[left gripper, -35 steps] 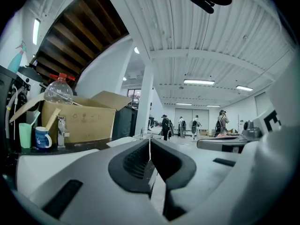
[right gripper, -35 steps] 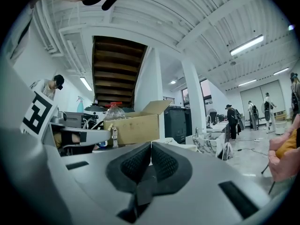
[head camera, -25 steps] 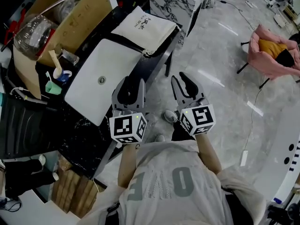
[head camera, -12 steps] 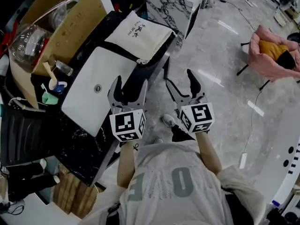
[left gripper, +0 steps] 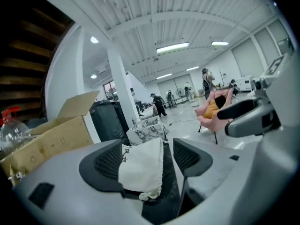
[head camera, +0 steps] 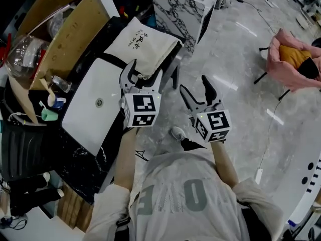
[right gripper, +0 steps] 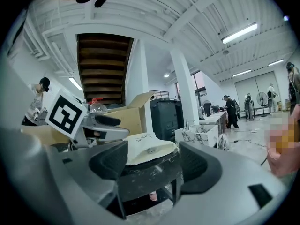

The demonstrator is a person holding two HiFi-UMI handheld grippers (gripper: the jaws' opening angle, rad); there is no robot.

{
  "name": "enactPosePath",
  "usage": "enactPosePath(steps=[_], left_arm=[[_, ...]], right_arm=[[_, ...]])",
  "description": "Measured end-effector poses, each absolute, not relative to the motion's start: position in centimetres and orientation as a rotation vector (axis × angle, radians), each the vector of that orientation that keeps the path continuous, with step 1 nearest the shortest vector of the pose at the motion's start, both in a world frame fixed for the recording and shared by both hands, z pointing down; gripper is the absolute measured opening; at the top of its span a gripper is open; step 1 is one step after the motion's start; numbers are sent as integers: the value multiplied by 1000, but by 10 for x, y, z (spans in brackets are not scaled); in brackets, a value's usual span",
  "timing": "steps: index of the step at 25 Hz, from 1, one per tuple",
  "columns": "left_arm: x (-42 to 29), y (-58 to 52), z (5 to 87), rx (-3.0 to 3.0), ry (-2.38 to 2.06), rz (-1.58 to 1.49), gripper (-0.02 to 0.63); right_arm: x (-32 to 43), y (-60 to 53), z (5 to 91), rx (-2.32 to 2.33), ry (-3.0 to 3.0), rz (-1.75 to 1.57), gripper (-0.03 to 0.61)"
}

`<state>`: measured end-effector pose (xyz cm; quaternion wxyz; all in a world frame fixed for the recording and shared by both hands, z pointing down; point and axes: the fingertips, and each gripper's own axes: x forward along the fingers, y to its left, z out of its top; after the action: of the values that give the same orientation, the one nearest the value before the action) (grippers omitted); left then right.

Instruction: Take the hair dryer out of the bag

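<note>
My left gripper [head camera: 144, 77] and right gripper [head camera: 196, 91] have just been opening; both are spread with nothing between them. The bag [head camera: 143, 41] lies on the table [head camera: 169, 59], and the hair dryer isn't visible, presumably inside. If I pinch only loose cloth, I could drag the bag off the edge.

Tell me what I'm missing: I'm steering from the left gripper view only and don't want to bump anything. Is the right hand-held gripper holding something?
Observer: No. The right hand-held gripper is open with nothing between its jaws, which have just been opening. It hangs beside the counter, over the floor.
Operator: What sits next to the bag on my blind side?
Observer: A white sink set into the dark counter. It lies beside the bag, on the cardboard box's side.
</note>
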<state>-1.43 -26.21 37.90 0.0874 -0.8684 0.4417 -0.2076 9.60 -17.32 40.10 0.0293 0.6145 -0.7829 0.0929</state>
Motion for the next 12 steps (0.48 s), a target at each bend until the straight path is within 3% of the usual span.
enactPosePath(steps=[7,10,12], left_arm=[[27,-307,442,-2446,1144,-1024,322],[29,-320,459,-2431,1177,-1115,253],[27,-327,467,-2421,1198,-1173,241]], right_arm=[[126,-196,410,1851,-2424,327,328],[135,-205,415,1841,-2429,340,328],[140,-211,417,1833,-2435,351,328]])
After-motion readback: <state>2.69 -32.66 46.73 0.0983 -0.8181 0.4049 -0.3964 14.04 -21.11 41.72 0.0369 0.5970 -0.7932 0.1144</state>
